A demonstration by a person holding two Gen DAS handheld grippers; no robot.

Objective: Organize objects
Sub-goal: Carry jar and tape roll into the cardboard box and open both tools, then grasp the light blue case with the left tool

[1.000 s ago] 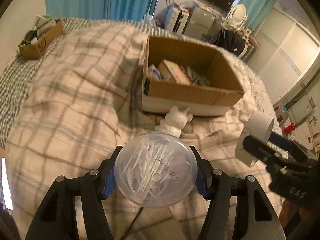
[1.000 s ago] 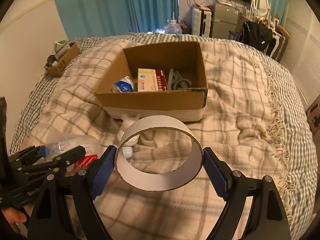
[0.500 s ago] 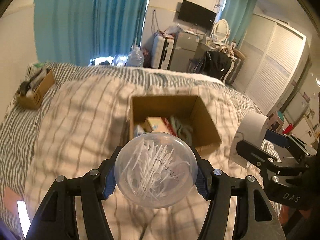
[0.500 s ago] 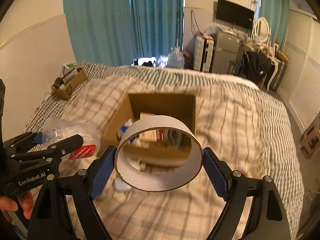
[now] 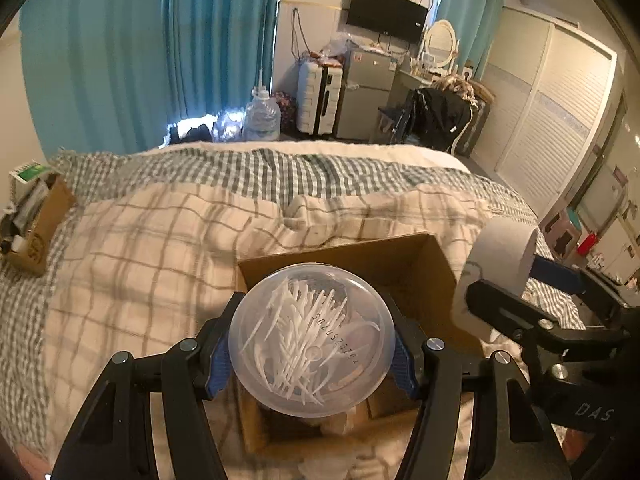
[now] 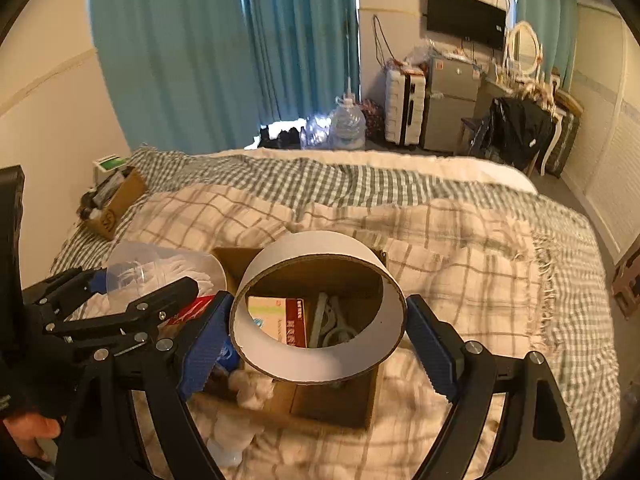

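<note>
My left gripper [image 5: 312, 346] is shut on a clear round plastic tub of white picks [image 5: 312, 344], held over the open cardboard box [image 5: 432, 276] on the bed. My right gripper [image 6: 318, 342] is shut on a wide white cardboard ring [image 6: 320, 368], held over the same box [image 6: 360, 400]. Through the ring I see a pink and green carton [image 6: 276, 316] and a grey clip-like item [image 6: 328, 324] inside the box. In the left wrist view the ring [image 5: 500, 256] shows at the right. In the right wrist view the tub [image 6: 160, 272] shows at the left.
The box sits on a beige plaid blanket [image 6: 480, 264] over a grey checked bedspread [image 5: 280, 172]. A small cardboard box of odds and ends [image 5: 36, 224] stands at the bed's left edge. White fluffy stuff [image 6: 252, 392] lies at the box's near side. Beyond the bed are curtains, a suitcase and a fridge.
Both grippers have moved forward and up over the cardboard box with their loads. The white figurine in front of the box has dropped out of the left wrist view.
</note>
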